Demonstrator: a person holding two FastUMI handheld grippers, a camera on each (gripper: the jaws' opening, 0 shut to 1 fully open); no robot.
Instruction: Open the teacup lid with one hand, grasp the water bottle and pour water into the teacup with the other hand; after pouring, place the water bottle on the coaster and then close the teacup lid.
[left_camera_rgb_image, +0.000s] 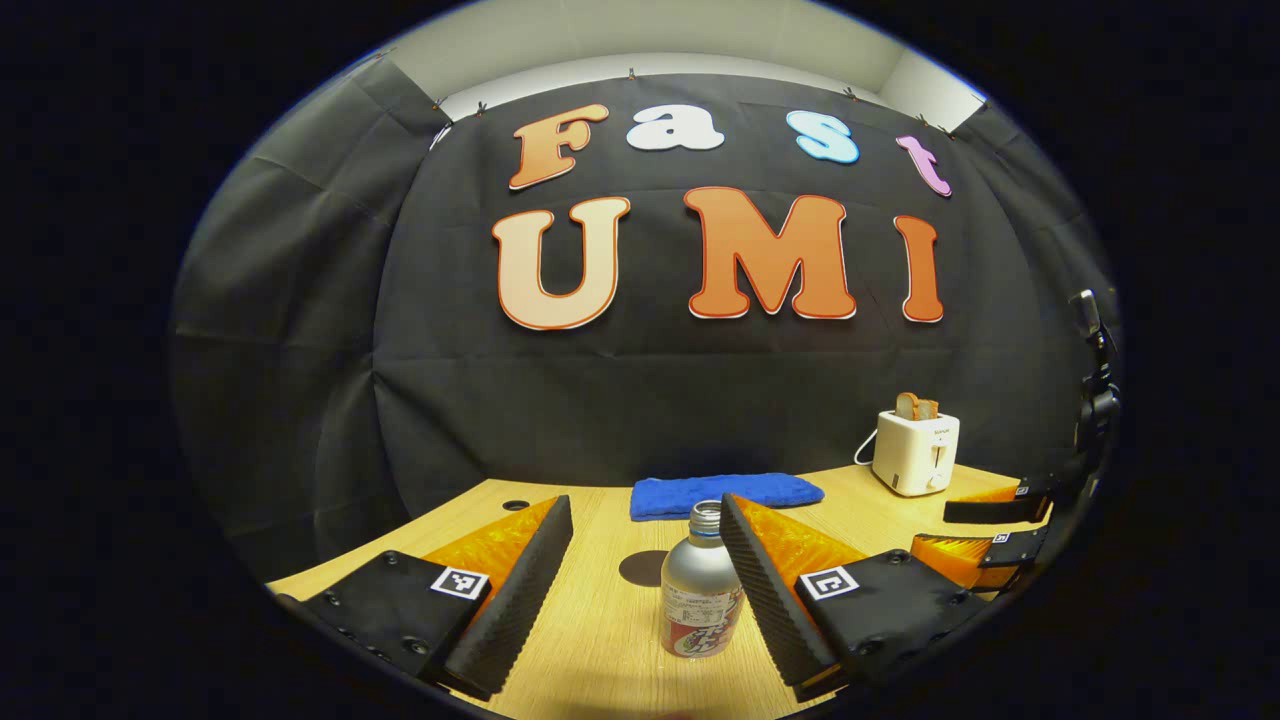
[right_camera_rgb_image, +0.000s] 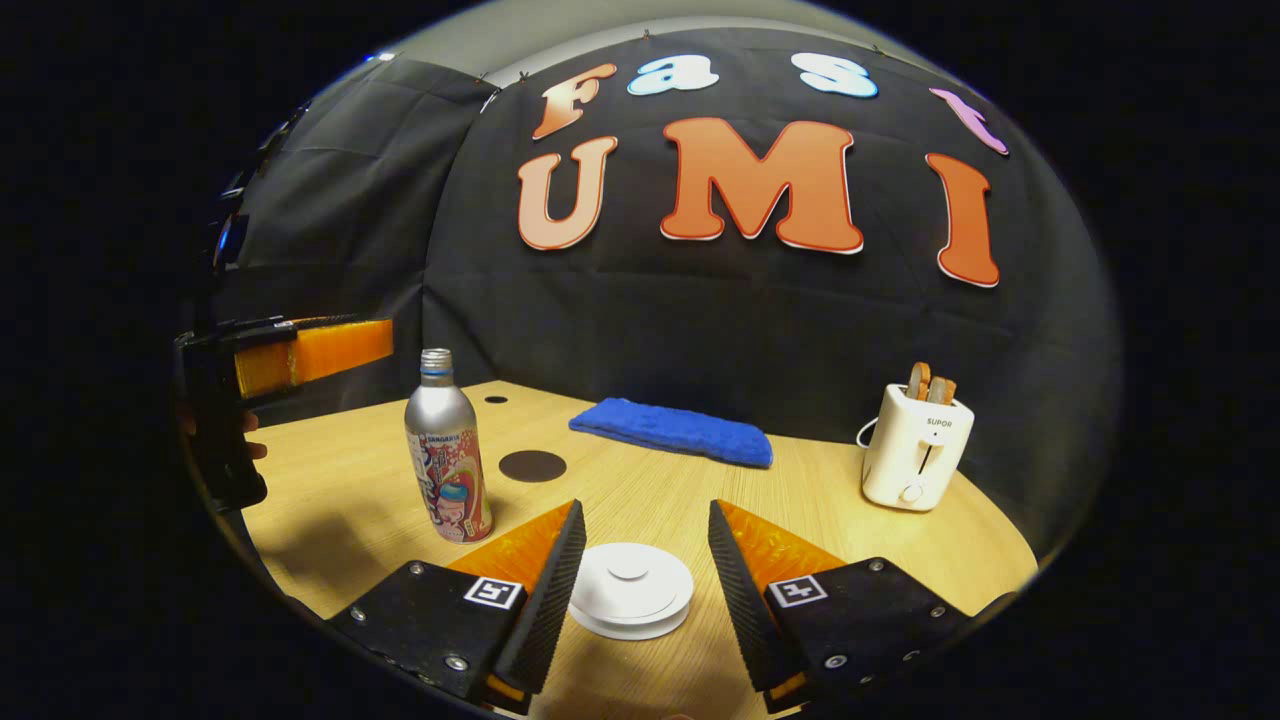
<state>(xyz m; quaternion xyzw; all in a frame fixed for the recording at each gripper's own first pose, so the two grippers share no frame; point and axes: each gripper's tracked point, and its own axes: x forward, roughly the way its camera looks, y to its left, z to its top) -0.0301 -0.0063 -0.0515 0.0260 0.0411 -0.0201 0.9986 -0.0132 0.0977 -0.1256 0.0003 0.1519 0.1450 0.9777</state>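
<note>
We count one bottle, one lidded cup, one coaster, one cloth and one toaster on the pale wooden table (right_camera_rgb_image: 820, 500).

In the left gripper view, the left gripper (left_camera_rgb_image: 645, 530) has its jaws spread wide. The single silver metal water bottle with a red-and-white printed label (left_camera_rgb_image: 702, 595) stands upright between them, uncapped, close to the finger at 3 o'clock. We cannot tell whether that finger touches it; the other finger is clearly apart from it. At 11 o'clock from the bottle lies one dark round flat coaster (left_camera_rgb_image: 643, 568), bare. Beyond it, at 12 o'clock, is one folded blue cloth (left_camera_rgb_image: 726, 494). At 2 o'clock stands one white two-slot toaster (left_camera_rgb_image: 915, 452) with toast sticking up; the small writing on its front is too small for us to read here.

In the right gripper view, the right gripper (right_camera_rgb_image: 637, 555) is likewise open, its two fingers flanking, without touching, the one white round teacup lid with a small centre knob (right_camera_rgb_image: 630, 590), which sits in place; the cup beneath is hidden. From the lid, the bottle stands at 10 o'clock with the coaster just beyond it at 11 o'clock, apart from it. A printed brand word tops the bottle's label, too small for us to read surely. The toaster at 2 o'clock carries a short brand word on its face. At 9 o'clock a person's hand (right_camera_rgb_image: 240, 435) holds the left gripper.
</note>
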